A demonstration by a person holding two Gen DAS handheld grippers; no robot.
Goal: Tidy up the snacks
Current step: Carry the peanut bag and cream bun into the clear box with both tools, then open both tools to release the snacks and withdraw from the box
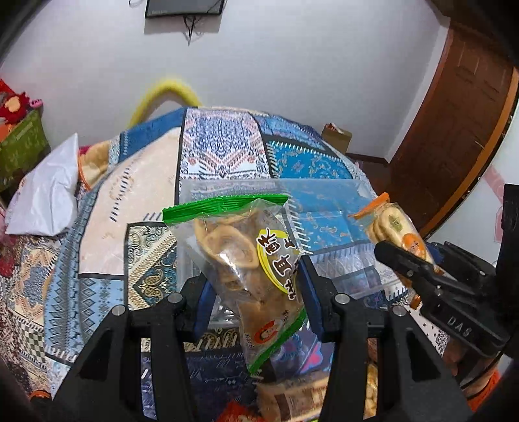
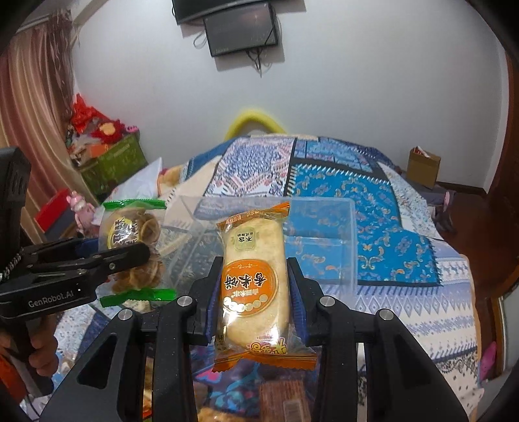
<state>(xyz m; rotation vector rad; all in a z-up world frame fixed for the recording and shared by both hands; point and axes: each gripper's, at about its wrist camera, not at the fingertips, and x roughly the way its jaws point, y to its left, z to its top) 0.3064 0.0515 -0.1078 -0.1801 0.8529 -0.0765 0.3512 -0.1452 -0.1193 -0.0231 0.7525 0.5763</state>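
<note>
A: Starting nearest, what are the claws doing?

B: The left gripper (image 1: 253, 285) is pinching a green-edged packet (image 1: 241, 259) of curled fried crisps, its blue pads pressing on either side. The right gripper (image 2: 254, 302) is clamping an orange-edged rice cracker packet (image 2: 256, 285) the same way, jaws drawn in tight on it. Both packets are hanging in the air, neither one resting on anything.

A: So nothing is being sorted yet?

B: Judging by this, the job is sitting somewhere in the middle. Just beyond the two packets a clear plastic box (image 2: 319, 240) is waiting on the patterned bedspread (image 2: 405, 259), and I am seeing nothing inside it, though its walls are so transparent that I am not certain. Both packets are heading that way, I would say, and are not yet dropped in.

A: And what is left to do?

B: Below the claws, at the bottom edge, more snacks (image 1: 292, 396) are lying loose, partly hidden, so I am not counting them exactly.

A: Counts, then?

B: Two grippers, two held packets, one clear box, one bed. Farther off, one white bag (image 1: 45, 198), one small cardboard box (image 2: 423, 167) by the wall, and two dark screens (image 2: 241, 31) mounted above.
</note>
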